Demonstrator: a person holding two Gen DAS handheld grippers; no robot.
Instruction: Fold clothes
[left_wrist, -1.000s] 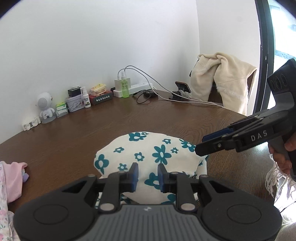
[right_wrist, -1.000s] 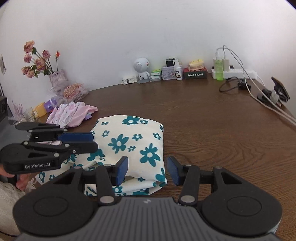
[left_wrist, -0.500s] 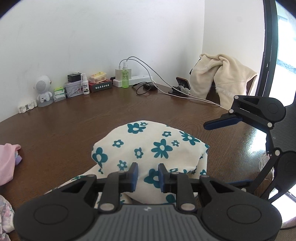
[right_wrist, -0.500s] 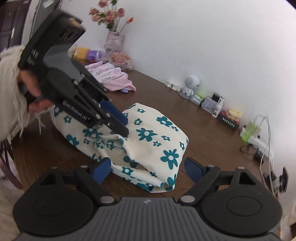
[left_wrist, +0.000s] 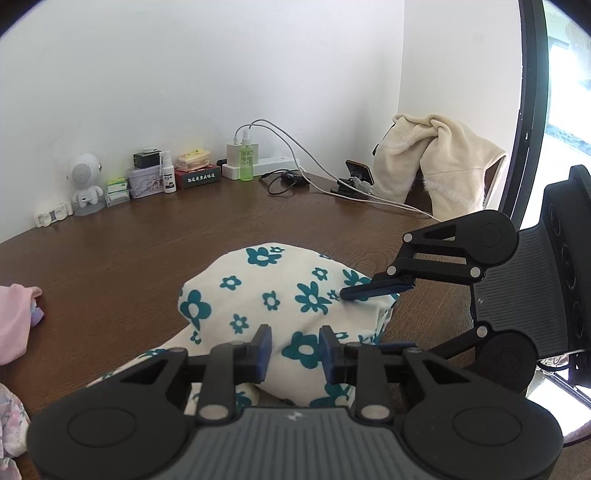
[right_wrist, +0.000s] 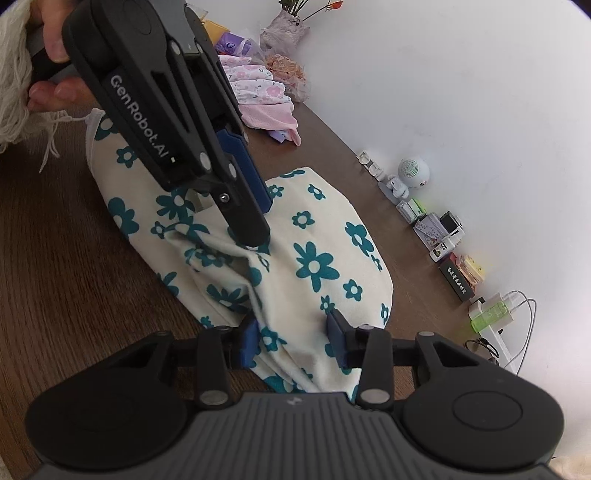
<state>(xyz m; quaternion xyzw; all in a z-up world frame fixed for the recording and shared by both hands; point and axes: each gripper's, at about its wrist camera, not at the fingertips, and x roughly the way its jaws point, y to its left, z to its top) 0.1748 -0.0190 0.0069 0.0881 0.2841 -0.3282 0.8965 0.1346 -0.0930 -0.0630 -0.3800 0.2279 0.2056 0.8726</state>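
A cream cloth with teal flowers (left_wrist: 258, 295) lies folded in a bundle on the brown table (left_wrist: 147, 251). My left gripper (left_wrist: 295, 350) holds a raised fold of it between its pads, and its jaws are opening slightly. In the right wrist view the left gripper (right_wrist: 260, 225) comes down from the upper left onto the cloth (right_wrist: 317, 258), with creases running to its tips. My right gripper (right_wrist: 291, 339), rolled on its side, is closing on the bundle's right edge. In the left wrist view the right gripper (left_wrist: 364, 319) has one finger on top and one below.
Pink clothes (right_wrist: 266, 107) lie at the table's left. Along the wall stand a small white robot figure (left_wrist: 86, 184), boxes, a power strip with cables (left_wrist: 266, 164) and a phone stand. A cream jacket (left_wrist: 443, 158) hangs on a chair at right. A hand (right_wrist: 55, 37) grips the left tool.
The right gripper rolled onto its side and moved in to the cloth's right edge; its jaws spread wide, then narrowed around the bundle. The left gripper stayed put, its gap slightly wider.
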